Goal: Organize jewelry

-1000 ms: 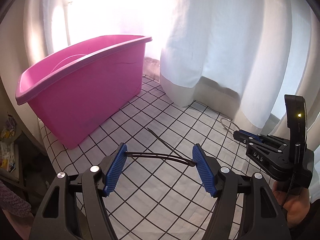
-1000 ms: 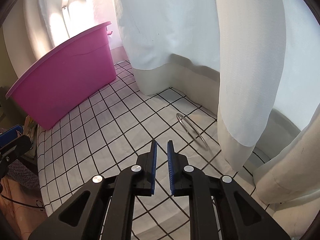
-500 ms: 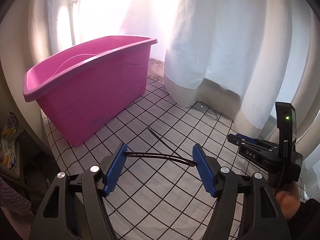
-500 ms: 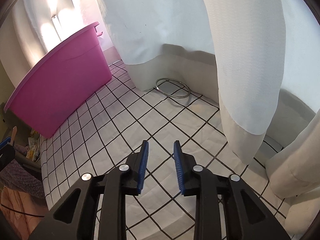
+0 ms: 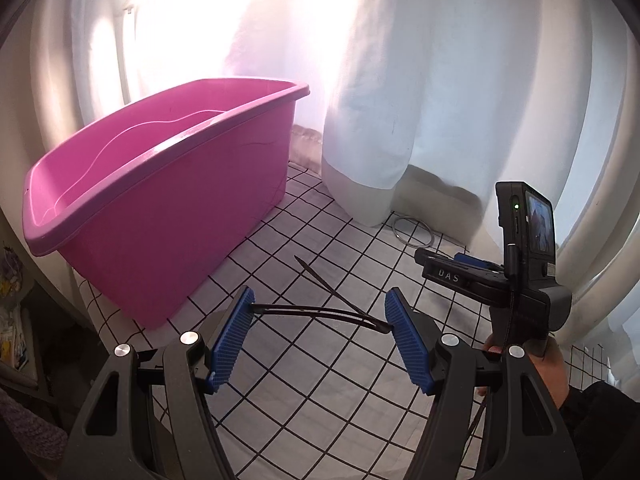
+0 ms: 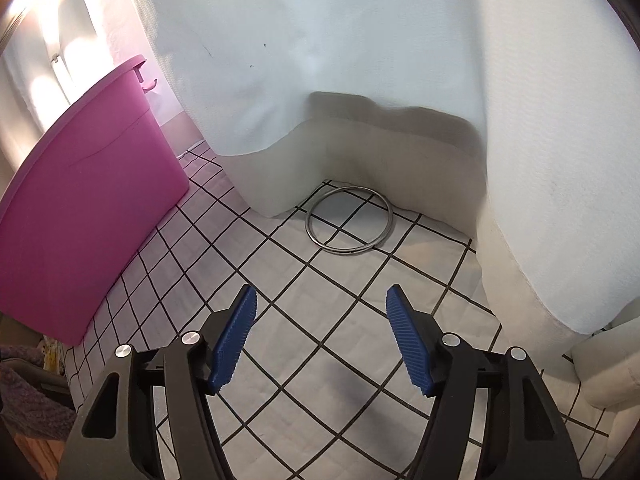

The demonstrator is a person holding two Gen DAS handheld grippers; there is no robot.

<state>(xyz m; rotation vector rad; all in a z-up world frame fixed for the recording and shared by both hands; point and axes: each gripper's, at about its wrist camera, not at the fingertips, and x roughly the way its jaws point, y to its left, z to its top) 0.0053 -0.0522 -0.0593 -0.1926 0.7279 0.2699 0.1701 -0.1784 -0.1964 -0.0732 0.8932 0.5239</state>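
Left wrist view: the left gripper [image 5: 320, 300] was seen grasping a thin dark band [image 5: 304, 309], with the jaws set wide and one end of the band seated against each blue pad. A second dark strand [image 5: 328, 286] ran from the band's right end out toward the cloth; whether it belonged to the same piece could not be determined. The band was carried clear of the checked cloth [image 5: 304, 376], just beside the near wall of the pink tub [image 5: 160, 208]. Such a hold was judged suited to lifting the band over the rim and into the tub.

The right gripper [image 6: 320, 308] was held with its jaws released and nothing between them. It was aimed at a metal ring [image 6: 348, 251], which lay flat on the cloth, well ahead of the pads. The wide opening was judged to be preparation for taking the ring next.

The ring was located close against the hem of the white curtain [image 6: 360, 60], which hung down to the cloth behind it and on both sides. The hem was judged liable to be caught by a jaw during the approach. No other obstruction was noted between the pads and the ring.
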